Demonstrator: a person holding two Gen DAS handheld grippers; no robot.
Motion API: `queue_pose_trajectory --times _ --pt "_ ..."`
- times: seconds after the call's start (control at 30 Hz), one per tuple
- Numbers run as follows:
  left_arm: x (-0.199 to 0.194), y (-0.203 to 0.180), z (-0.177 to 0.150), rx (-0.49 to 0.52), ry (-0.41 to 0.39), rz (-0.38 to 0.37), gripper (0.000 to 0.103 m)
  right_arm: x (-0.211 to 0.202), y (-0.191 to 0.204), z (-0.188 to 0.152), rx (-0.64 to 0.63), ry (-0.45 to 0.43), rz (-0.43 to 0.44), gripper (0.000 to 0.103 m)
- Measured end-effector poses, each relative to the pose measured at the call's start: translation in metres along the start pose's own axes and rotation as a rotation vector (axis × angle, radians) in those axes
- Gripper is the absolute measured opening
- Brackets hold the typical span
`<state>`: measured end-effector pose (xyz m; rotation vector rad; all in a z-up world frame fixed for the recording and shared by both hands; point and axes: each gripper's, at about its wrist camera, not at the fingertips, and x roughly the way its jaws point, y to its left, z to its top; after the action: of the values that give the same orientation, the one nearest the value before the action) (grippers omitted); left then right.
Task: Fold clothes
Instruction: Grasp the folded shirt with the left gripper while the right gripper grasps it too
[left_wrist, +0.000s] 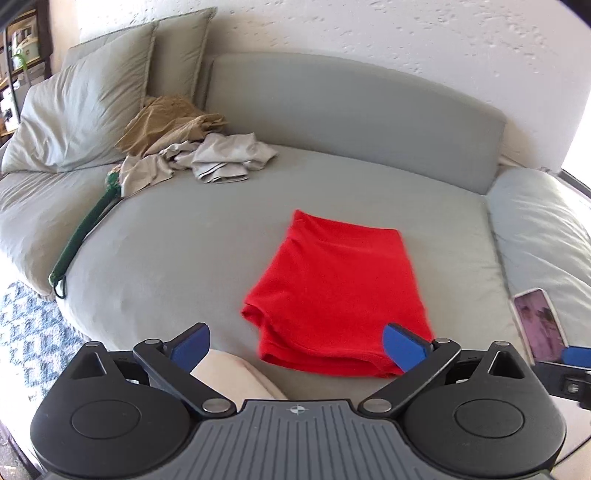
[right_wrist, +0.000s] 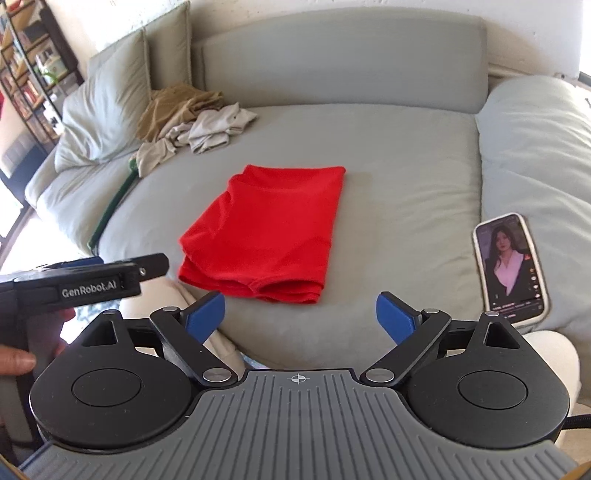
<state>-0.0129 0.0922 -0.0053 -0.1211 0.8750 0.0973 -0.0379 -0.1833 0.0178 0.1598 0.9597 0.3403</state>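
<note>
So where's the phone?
In the right wrist view the phone lies face up at the right, on the sofa seat beside the cushion.

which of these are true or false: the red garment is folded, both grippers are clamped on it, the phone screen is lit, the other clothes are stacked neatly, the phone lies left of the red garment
1. The folded red fabric garment lies flat on the grey sofa cushion. True.
2. The left gripper and right gripper clamp it. False: both are open, holding nothing.
3. The white-cased smartphone has its screen lit. True.
4. The beige and tan clothes are neatly stacked. False: they lie in a crumpled pile.
5. The smartphone lies left of the garment. False: right.
</note>
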Motion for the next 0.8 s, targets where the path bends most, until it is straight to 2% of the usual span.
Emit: queue_pose_trajectory --times 0.03,0.1,0.17,0.27,0.37,0.47,0.57,0.7,0.8 --pt "0.014 0.015 0.009 -0.05 0.032 -0.004 0.091 0.012 -0.008 0.002 0.017 0.005 0.022 0.093" --pt "0.042 0.042 0.021 -0.15 0.068 -0.084 0.085 0.041 -0.027 0.007 0.081 0.044 0.046 0.087" --pt "0.065 0.061 0.029 -0.222 0.084 -0.161 0.083 0.071 -0.046 0.01 0.169 0.084 0.119 0.079" --pt "0.104 0.074 0.035 -0.272 0.158 -0.257 0.081 0.113 -0.071 0.014 0.305 0.126 0.211 0.075" --pt "0.141 0.081 0.037 -0.312 0.247 -0.32 0.081 0.148 -0.086 0.02 0.379 0.144 0.232 0.072" --pt "0.162 0.085 0.042 -0.308 0.269 -0.388 0.08 0.179 -0.1 0.027 0.436 0.162 0.243 0.071" --pt "0.177 0.08 0.045 -0.288 0.333 -0.546 0.08 0.2 -0.114 0.035 0.494 0.192 0.309 0.07" --pt "0.188 0.059 0.049 -0.127 0.396 -0.579 0.083 0.223 -0.123 0.045 0.536 0.236 0.389 0.066" --pt "0.2 0.05 0.054 -0.122 0.439 -0.621 0.086 0.241 -0.12 0.053 0.518 0.244 0.416 0.064"
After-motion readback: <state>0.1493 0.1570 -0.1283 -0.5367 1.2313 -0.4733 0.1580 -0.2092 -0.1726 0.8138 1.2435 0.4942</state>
